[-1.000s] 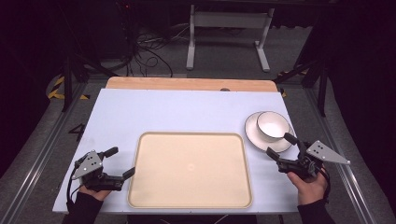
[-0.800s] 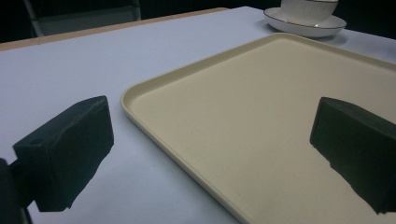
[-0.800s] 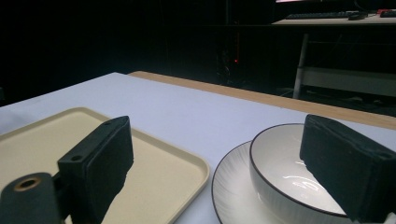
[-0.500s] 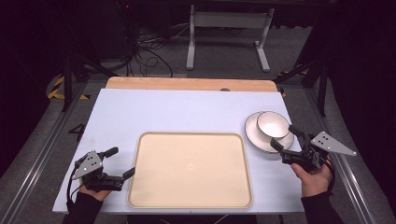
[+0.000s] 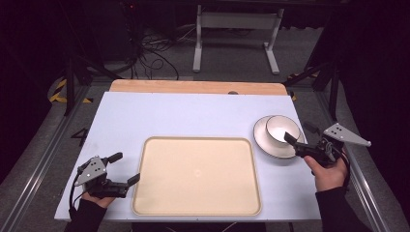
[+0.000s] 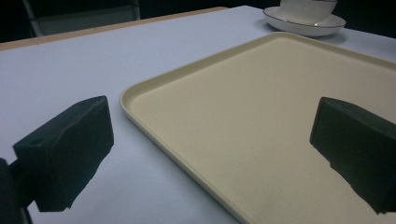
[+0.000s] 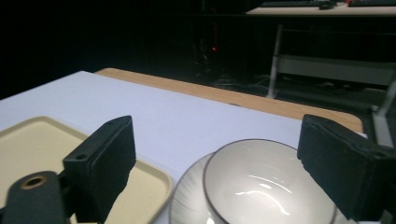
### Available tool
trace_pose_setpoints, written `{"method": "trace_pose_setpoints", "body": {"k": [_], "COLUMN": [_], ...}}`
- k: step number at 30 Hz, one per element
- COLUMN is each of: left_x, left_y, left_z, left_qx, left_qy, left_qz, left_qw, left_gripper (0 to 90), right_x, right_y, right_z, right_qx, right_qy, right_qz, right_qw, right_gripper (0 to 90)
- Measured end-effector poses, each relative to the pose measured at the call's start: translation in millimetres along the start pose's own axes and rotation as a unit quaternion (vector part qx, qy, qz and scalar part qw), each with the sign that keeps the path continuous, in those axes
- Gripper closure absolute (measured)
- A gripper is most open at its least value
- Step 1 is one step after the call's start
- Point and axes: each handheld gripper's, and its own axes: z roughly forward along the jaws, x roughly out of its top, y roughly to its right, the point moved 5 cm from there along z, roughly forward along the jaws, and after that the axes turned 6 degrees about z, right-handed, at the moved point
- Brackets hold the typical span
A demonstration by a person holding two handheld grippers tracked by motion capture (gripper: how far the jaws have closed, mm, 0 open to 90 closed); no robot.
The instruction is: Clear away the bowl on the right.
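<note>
On bench (image 5: 193, 111): tray (image 5: 196, 174) bare, bowl (image 5: 280, 129) on plate (image 5: 263, 140) untouched. Right claw (image 5: 300, 137) wide beside bowl, left claw (image 5: 125, 169) wide at tray edge; nothing moved yet.

A darkened lab or recording studio was indicated by a white-topped table (image 5: 193, 116) framed in metal rails (image 5: 34, 159), tangled floor cables (image 5: 150, 53), a grey equipment stand (image 5: 237, 29), and hazard-striped tape (image 5: 60, 92).

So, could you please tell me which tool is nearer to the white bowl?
The right. The right tool sits at the near edge of the bowl, jaws open around its rim. The left tool is across the table, by the tray's left edge.
</note>
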Motion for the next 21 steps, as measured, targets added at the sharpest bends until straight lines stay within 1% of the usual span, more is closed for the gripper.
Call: {"method": "trace_pose_setpoints", "body": {"k": [3, 4, 5, 6, 8, 9, 11, 12, 15, 17, 21], "left_x": [0.1, 0.1, -0.1, -0.1, -0.1, -0.1, -0.1, -0.1, -0.3, -0.3, -0.4], "left_y": [0.1, 0.1, 0.4, 0.2, 0.3, 0.5, 0.4, 0.4, 0.6, 0.7, 0.6], "left_z": [-0.1, -0.1, 0.3, 0.3, 0.5, 0.5, 0.4, 0.4, 0.7, 0.8, 0.8], "left_qx": [0.0, 0.0, 0.0, 0.0, -0.001, -0.002, -0.001, -0.001, -0.002, -0.003, -0.004], "left_qy": [0.0, 0.0, 0.001, 0.001, 0.0, 0.0, 0.0, 0.0, -0.001, -0.002, -0.003], "left_qz": [0.0, 0.0, -0.003, -0.002, -0.003, -0.003, -0.003, -0.003, -0.003, -0.003, -0.004], "left_qw": [1.0, 1.0, 1.0, 1.0, 1.0, 1.0, 1.0, 1.0, 1.0, 1.0, 1.0], "left_gripper": [0.3, 0.3, 0.3, 0.3, 0.4, 0.4, 0.4, 0.4, 0.4, 0.5, 0.6], "right_x": [3.9, 5.2, 5.2, 7.2, 11.1, 11.1, 13.2, 13.8, 15.6, 16.3, 19.1], "right_y": [9.6, 11.9, 11.9, 14.1, 17.5, 17.5, 20.1, 20.6, 26.2, 30.4, 34.9], "right_z": [3.5, 4.5, 4.5, 5.5, 8.6, 8.6, 10.9, 12.1, 16.1, 18.7, 22.8], "right_qx": [-0.035, -0.043, -0.043, -0.048, -0.06, -0.06, -0.068, -0.068, -0.077, -0.091, -0.103], "right_qy": [-0.025, -0.03, -0.03, -0.034, -0.05, -0.05, -0.061, -0.062, -0.081, -0.097, -0.122], "right_qz": [-0.009, -0.011, -0.011, -0.011, -0.015, -0.015, -0.02, -0.018, -0.012, -0.005, 0.005], "right_qw": [0.999, 0.9986, 0.9986, 0.9982, 0.9968, 0.9968, 0.9956, 0.9955, 0.9937, 0.9911, 0.9872], "right_gripper": [15.2, 16.3, 16.3, 17.4, 18.5, 18.5, 19.2, 19.7, 20.5, 20.6, 21.3]}}
